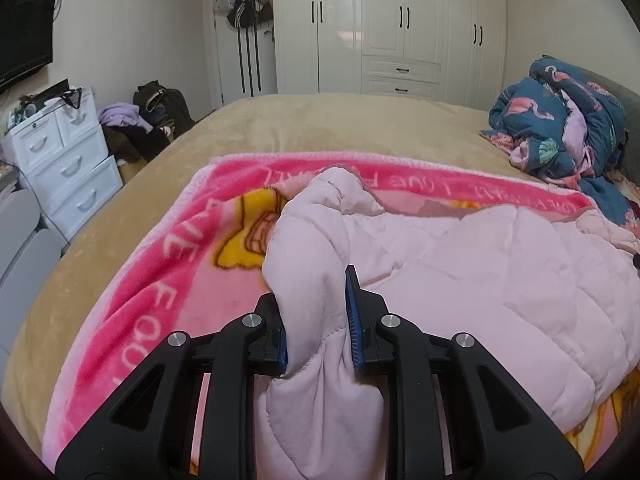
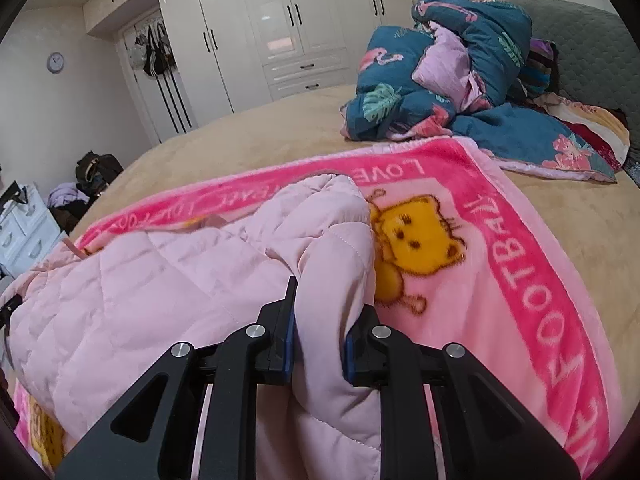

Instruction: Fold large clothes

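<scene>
Left wrist view: left gripper (image 1: 320, 320) pinches the pink jacket (image 1: 480, 280) lying on the blanket (image 1: 160, 300); right gripper (image 2: 320, 332) grips its other side. Slippery padding could slide free, spoiling the fold.

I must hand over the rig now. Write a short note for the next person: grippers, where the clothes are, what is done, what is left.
Left gripper: shut on a bunched fold of the pink quilted jacket.
Right gripper: shut on another fold of the same jacket.
The jacket lies on the pink cartoon blanket, spread on the tan bed.
Done: both sides are gripped.
Left: probably bring the folds over, flatten, release.
</scene>
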`<move>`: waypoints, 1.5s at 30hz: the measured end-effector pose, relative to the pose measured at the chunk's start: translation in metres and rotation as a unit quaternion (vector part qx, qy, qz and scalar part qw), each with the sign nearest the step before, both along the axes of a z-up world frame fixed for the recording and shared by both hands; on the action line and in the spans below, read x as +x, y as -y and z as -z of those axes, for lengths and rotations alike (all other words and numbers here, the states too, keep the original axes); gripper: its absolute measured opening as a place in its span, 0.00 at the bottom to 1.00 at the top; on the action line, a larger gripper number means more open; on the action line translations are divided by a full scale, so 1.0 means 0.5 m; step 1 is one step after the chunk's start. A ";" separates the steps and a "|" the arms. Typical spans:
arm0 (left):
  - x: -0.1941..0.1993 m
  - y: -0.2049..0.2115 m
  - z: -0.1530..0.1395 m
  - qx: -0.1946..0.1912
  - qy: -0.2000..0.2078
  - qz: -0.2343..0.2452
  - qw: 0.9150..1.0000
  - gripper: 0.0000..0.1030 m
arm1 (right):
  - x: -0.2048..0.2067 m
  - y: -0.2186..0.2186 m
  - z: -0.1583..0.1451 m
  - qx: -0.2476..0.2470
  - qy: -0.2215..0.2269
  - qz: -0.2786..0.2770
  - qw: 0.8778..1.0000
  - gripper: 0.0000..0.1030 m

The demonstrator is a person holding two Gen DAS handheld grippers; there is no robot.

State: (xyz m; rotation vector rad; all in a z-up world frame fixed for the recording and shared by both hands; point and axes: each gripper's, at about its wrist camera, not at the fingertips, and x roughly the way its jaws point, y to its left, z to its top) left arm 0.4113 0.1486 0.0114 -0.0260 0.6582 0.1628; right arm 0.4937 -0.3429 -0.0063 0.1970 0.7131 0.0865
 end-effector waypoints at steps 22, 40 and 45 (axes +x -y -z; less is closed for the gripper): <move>-0.107 0.033 -0.045 0.044 0.035 -0.017 0.998 0.73 | -0.182 -0.049 -0.029 -0.068 0.067 -0.025 0.995 0.75; -0.065 0.124 0.113 -0.017 -0.066 0.036 0.997 0.91 | -0.097 -0.158 0.069 -0.052 -0.062 -0.106 0.991 0.92; -0.041 0.109 0.122 -0.039 -0.088 0.035 0.995 0.92 | -0.063 -0.167 0.086 -0.051 -0.072 -0.092 0.992 0.96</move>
